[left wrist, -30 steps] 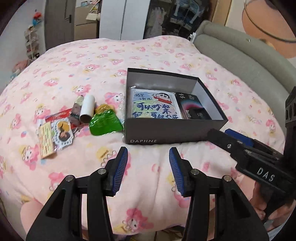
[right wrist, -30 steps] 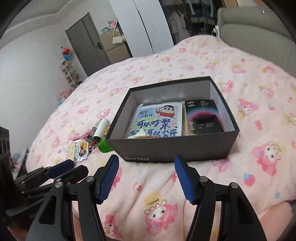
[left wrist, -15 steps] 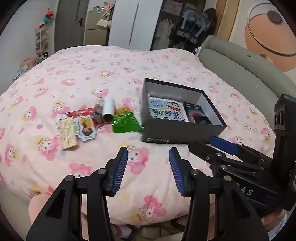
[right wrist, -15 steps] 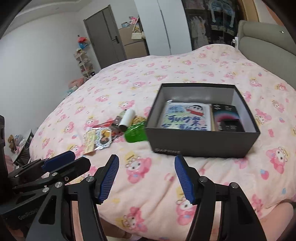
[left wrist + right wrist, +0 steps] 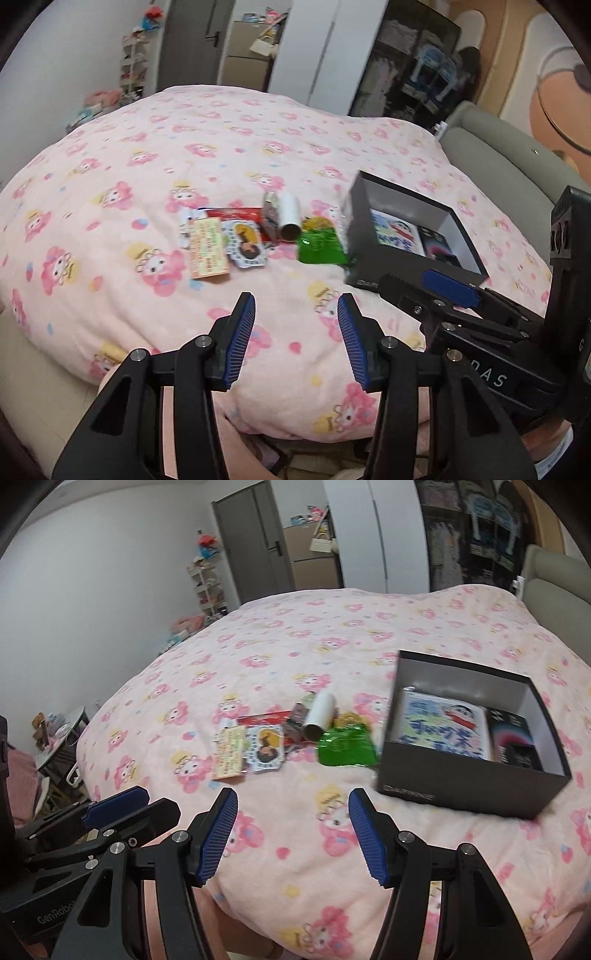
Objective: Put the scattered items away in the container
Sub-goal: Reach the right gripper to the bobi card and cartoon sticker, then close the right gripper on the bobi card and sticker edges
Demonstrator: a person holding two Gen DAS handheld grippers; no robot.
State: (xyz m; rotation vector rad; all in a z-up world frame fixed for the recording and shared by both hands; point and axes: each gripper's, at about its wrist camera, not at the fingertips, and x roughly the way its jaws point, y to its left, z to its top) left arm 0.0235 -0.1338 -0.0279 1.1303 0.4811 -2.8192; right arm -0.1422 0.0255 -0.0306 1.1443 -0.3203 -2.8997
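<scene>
Task stood partly done. The dark box [image 5: 469,775] sat on the bed [image 5: 332,646], open-topped, and already held a cartoon-printed packet [image 5: 443,725] and, beside it, a black packet [image 5: 513,734] against the far wall. Left of the box, a cluster of loose items lay on the pink blanket, not yet packed: a green foil pouch [image 5: 345,747] touching or just beside the box's near corner, a yellow wrapper [image 5: 349,718] behind it, a white tube [image 5: 319,716] lying on its side, a small brown packet [image 5: 297,718] against the tube, a red wrapper [image 5: 264,718], a round-cornered sticker card [image 5: 266,749], and a yellow card [image 5: 229,753] farthest from the box. Left tool [image 5: 295,339] hovered over the blanket short of the cluster, jaws moderately apart, nothing between them. Right tool [image 5: 293,834] hung in front of the box, jaws wider, also empty. Nothing blocked the reach from cluster to box; the items overlapped, so separating one looked fiddly, and the soft blanket would likely give under a press. Beyond the bed: a grey door [image 5: 251,542], a white wardrobe [image 5: 369,531], a shelf rack [image 5: 207,587], a grey headboard [image 5: 554,583]. Picture edges blurred.
</scene>
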